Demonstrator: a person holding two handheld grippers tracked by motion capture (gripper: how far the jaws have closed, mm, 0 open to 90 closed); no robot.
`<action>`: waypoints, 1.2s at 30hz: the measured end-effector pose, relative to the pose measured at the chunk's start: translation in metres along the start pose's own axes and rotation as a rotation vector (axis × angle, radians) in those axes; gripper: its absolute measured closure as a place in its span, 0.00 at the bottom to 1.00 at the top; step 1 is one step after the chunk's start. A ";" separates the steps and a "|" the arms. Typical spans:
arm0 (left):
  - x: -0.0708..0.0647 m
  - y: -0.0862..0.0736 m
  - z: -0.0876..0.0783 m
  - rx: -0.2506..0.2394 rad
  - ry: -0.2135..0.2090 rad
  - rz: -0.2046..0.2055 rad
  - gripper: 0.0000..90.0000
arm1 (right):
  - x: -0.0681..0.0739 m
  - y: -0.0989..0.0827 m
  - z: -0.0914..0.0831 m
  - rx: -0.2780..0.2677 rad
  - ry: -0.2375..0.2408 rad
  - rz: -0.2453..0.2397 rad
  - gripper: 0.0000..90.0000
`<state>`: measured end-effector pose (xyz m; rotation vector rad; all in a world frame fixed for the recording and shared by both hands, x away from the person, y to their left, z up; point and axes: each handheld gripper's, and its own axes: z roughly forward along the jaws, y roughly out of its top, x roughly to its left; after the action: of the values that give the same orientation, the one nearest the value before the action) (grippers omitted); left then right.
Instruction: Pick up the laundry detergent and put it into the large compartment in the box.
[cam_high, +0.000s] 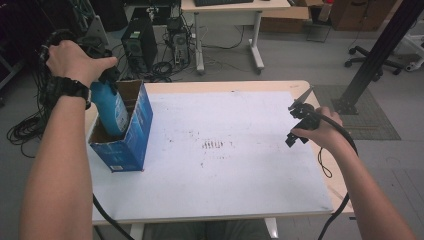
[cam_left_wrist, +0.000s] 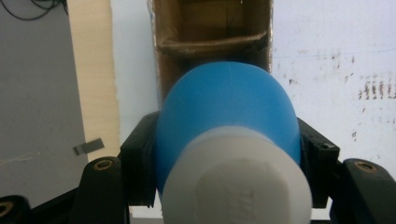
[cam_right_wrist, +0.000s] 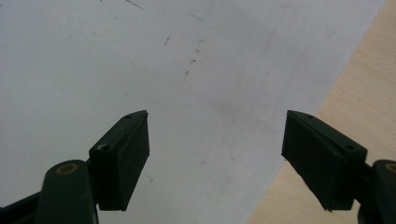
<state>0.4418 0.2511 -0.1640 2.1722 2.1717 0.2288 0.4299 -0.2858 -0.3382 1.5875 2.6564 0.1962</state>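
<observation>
While our left fingers (cam_left_wrist: 140, 154) pinch the blue bottle (cam_left_wrist: 226, 116) at its shoulder, its base already sits inside the open carton (cam_high: 131, 131); releasing remains. Our right fingers (cam_right_wrist: 123, 158) hover spread above the tabletop (cam_high: 240, 150), nothing between them.
</observation>
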 end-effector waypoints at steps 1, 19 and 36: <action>0.000 0.000 0.003 0.002 -0.001 0.000 0.42 | 0.000 0.000 0.000 0.003 -0.001 -0.001 0.26; 0.002 -0.001 0.039 0.053 -0.015 -0.003 0.42 | -0.001 -0.001 0.002 0.003 0.000 0.001 0.26; 0.003 -0.004 0.065 0.076 -0.011 -0.004 0.42 | 0.003 0.000 0.006 0.006 -0.013 -0.019 0.27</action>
<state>0.4479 0.2583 -0.2283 2.2018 2.2140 0.1367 0.4292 -0.2829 -0.3437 1.5600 2.6640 0.1766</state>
